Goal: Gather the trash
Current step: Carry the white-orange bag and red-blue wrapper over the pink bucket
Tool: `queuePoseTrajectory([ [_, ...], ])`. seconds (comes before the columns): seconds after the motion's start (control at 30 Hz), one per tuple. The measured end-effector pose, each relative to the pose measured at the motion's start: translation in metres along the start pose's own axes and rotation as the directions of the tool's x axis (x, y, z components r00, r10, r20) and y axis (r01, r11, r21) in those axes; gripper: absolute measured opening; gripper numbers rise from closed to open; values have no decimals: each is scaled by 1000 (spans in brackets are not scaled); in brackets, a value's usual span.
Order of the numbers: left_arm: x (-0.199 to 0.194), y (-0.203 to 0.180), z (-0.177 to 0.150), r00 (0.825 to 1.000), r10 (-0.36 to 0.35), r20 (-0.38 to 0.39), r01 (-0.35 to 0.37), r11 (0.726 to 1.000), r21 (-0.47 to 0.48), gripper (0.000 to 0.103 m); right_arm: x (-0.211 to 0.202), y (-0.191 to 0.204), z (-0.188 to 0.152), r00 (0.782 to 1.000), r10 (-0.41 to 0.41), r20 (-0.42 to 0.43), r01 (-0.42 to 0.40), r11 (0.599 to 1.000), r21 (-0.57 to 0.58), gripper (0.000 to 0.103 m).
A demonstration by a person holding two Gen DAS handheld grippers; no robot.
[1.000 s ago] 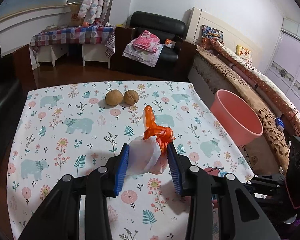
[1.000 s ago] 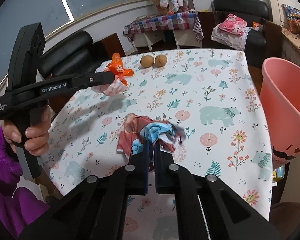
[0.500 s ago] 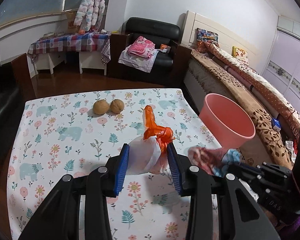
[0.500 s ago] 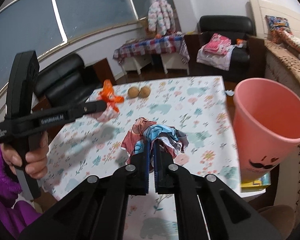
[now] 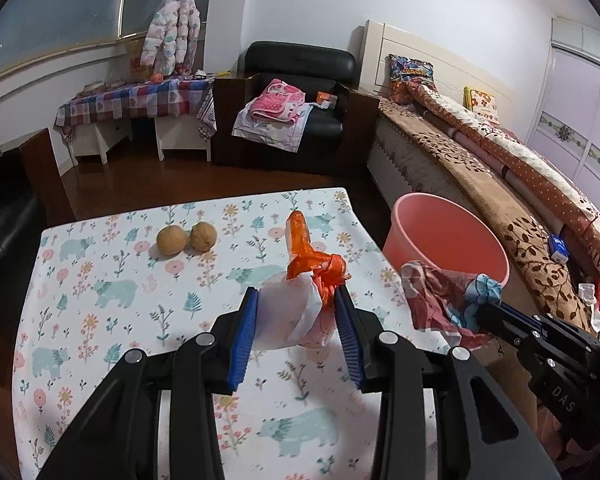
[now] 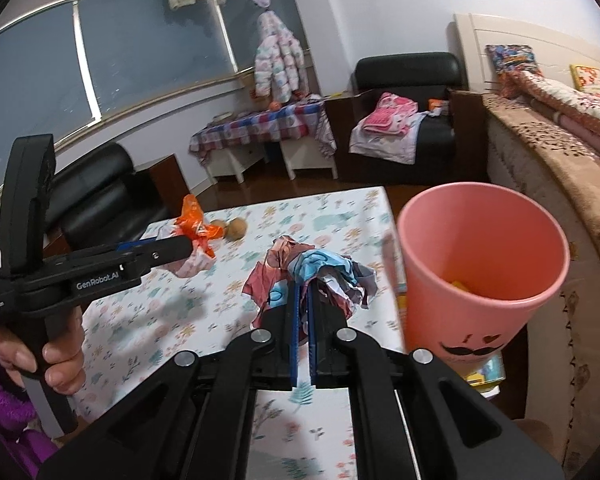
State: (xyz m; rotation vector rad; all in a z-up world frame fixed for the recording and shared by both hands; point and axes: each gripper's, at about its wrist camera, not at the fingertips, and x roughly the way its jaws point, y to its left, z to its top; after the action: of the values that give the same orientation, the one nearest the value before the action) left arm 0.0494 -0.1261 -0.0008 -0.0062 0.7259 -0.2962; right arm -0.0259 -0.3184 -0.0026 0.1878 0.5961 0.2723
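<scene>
Now both grippers carry trash above the counter [image 5: 100, 300]. The left gripper [image 5: 296, 320] has its jaws closed on a knotted bag [image 5: 296, 312], white at the body and orange at the tied neck, held clear of the cloth. The right gripper [image 6: 302, 312] has its jaws pressed nearly together, pinching a crumpled wrapper [image 6: 312, 272] just beside the rim of the pink bin [image 6: 480, 264], which stands off the counter's right edge. Both pieces look light, soft and thin; the wrapper will likely spring and cling to the pads when let go, so it should be well over the mouth first. The bag's film looks slippery, and the knot seems the firmest place to grip. Two walnuts [image 5: 186, 238] sit touching at the far side.
</scene>
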Motion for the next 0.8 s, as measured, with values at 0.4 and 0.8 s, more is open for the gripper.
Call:
queuePoseTrajectory([
  [0.4,11,-48,23,999,-18,33,16,997,73,38,-16,-39,15,994,-92,60,88,994,57,4],
  [0.8,29,-85,38,998,-64,28,61,992,107,38,-23,-75,19,984,-157,84,148,983,109,4],
])
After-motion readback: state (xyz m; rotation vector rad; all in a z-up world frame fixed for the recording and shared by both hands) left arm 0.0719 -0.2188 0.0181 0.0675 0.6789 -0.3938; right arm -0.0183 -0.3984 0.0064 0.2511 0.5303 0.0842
